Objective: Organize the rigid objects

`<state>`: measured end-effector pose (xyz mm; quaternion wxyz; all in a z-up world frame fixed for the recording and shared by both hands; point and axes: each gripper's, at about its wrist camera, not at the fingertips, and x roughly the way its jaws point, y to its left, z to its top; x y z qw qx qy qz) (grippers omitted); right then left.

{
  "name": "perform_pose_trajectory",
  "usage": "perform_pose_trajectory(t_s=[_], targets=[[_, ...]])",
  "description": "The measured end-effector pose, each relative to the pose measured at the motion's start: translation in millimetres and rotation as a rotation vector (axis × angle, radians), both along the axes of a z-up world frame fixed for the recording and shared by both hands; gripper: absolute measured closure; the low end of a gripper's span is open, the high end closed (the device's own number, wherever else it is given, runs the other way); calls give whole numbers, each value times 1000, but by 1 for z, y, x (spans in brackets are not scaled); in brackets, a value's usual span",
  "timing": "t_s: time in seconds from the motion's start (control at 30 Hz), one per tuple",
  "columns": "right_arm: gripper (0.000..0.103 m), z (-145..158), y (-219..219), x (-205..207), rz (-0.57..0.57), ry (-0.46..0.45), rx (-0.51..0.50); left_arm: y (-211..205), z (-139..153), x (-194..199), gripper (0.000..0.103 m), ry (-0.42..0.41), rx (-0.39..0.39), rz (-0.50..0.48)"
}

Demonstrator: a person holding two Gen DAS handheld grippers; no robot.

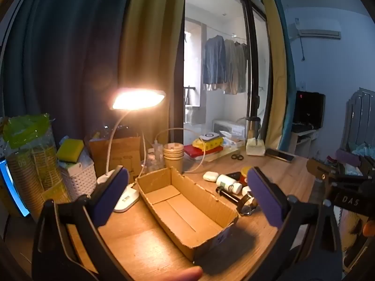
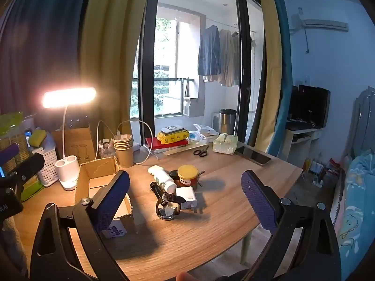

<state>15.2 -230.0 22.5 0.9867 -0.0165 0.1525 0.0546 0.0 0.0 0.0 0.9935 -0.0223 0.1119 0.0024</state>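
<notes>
An empty open cardboard box (image 1: 187, 208) lies on the wooden desk, between my left gripper's fingers in view; its edge also shows in the right wrist view (image 2: 98, 175). My left gripper (image 1: 187, 196) is open and empty above it. Right of the box is a cluster of small items: a white bottle (image 2: 165, 179), a yellow-lidded jar (image 2: 187, 175), a white charger (image 2: 186, 196), a wristwatch (image 2: 167, 208), a white earbud case (image 2: 155, 169) and a dark flashlight (image 2: 156, 189). My right gripper (image 2: 185, 201) is open and empty, above and in front of this cluster.
A lit white desk lamp (image 2: 68, 173) stands left of the box. Behind are stacked paper cups (image 2: 123, 147), a white basket (image 2: 48, 166), scissors (image 2: 201, 152), a book stack (image 2: 168, 140), a tissue pack (image 2: 224, 144) and a phone (image 2: 254, 155). The desk's edge (image 2: 269, 201) runs on the right.
</notes>
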Motion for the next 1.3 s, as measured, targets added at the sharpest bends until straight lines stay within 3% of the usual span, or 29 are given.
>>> perform_pose_trajectory(t_s=[0.13, 0.3, 0.47, 1.3], targets=[[5, 0, 0, 1, -1, 17, -9, 3, 2, -5, 1, -11, -8, -10], [5, 0, 1, 1, -2, 10, -10, -5, -1, 2, 1, 44, 51, 12], [5, 0, 0, 0, -4, 6, -8, 3, -3, 7, 1, 61, 25, 21], [5, 1, -1, -1, -14, 9, -14, -3, 2, 1, 1, 26, 37, -14]])
